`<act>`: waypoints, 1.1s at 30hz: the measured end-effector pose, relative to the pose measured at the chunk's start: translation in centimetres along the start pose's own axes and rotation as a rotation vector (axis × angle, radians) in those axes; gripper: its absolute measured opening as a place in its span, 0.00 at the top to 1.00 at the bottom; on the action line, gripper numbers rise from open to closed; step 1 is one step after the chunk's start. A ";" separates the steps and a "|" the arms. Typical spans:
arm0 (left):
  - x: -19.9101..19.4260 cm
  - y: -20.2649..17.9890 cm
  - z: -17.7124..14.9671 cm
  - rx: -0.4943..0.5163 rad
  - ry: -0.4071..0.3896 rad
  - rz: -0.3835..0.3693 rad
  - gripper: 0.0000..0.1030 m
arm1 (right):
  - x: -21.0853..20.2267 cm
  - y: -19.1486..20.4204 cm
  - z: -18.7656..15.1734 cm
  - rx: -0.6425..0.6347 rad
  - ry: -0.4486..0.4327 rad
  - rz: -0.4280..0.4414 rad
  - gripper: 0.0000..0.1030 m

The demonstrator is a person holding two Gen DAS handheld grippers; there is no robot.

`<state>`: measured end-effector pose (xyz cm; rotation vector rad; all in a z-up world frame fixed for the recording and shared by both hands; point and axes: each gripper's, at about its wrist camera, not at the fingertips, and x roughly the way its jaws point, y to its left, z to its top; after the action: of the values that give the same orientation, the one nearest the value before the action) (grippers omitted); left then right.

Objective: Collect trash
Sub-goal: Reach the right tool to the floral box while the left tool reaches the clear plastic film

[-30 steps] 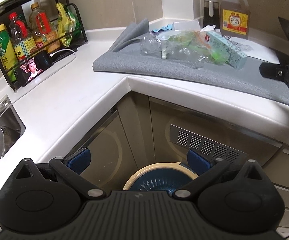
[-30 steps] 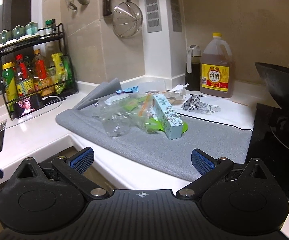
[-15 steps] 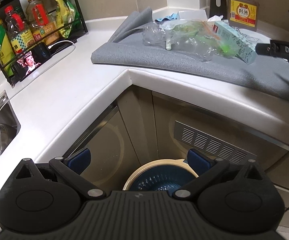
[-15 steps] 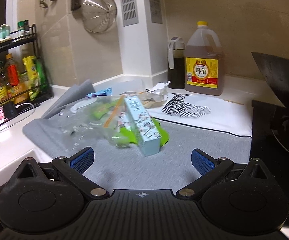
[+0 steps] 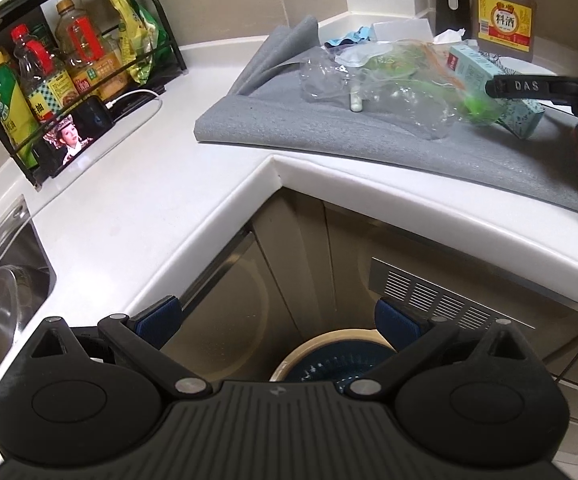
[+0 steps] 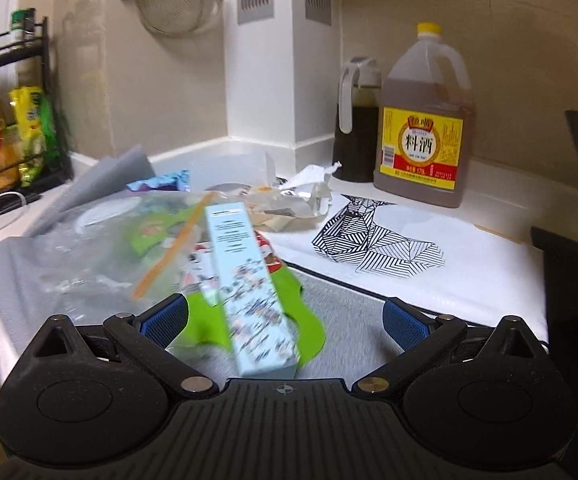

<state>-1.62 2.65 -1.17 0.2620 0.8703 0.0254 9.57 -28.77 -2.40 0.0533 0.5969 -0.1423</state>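
Right wrist view: right gripper [image 6: 285, 320] spread wide, empty, with one pale blue carton [image 6: 249, 288] lying between its fingers on the grey mat [image 6: 353, 320], beside one clear plastic bag [image 6: 101, 256]. Behind the mat: one yellow-capped jug [image 6: 425, 120], one dark bottle [image 6: 357, 120]. Left gripper [image 5: 277, 320] wide, empty, over one bin [image 5: 329, 344] below the white corner counter [image 5: 149, 208] bearing the mat

We read "料酒" on the yellow label of the cooking wine jug [image 6: 425, 128] at upper right, and "DAS" on the right gripper's finger [image 5: 525, 87]; the carton's print seems illegible.
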 end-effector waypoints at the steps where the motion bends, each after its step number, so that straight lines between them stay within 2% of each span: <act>1: 0.1 0.0 0.2 0.000 0.001 0.004 0.00 | 0.5 -0.2 0.2 0.020 0.009 0.008 0.00; 5: 0.6 -0.2 1.1 -0.005 0.008 0.009 0.00 | 2.3 -1.0 0.5 0.090 0.039 0.024 0.00; 7: 0.9 -0.5 1.4 -0.003 0.013 0.009 0.00 | 3.3 -1.5 0.3 0.135 0.096 0.039 0.00; 10: 1.7 -1.0 1.9 0.004 0.032 0.003 0.00 | 3.2 -1.8 0.2 0.160 0.082 0.064 0.00; 20: 2.9 -2.5 4.3 -0.006 0.021 -0.055 0.00 | 3.6 -0.8 0.4 0.084 0.118 0.031 0.00; 27: 4.1 -3.5 9.2 -0.029 -0.037 -0.123 0.00 | 3.1 -2.8 0.3 0.233 0.050 -0.036 0.00; 33: 7.3 -5.6 13.7 -0.051 -0.013 -0.227 0.00 | 3.3 -2.3 0.2 0.194 0.059 -0.066 0.00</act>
<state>13.02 -4.84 0.44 0.1144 0.8811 -0.1652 12.06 -31.48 -4.11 0.2261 0.6430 -0.2629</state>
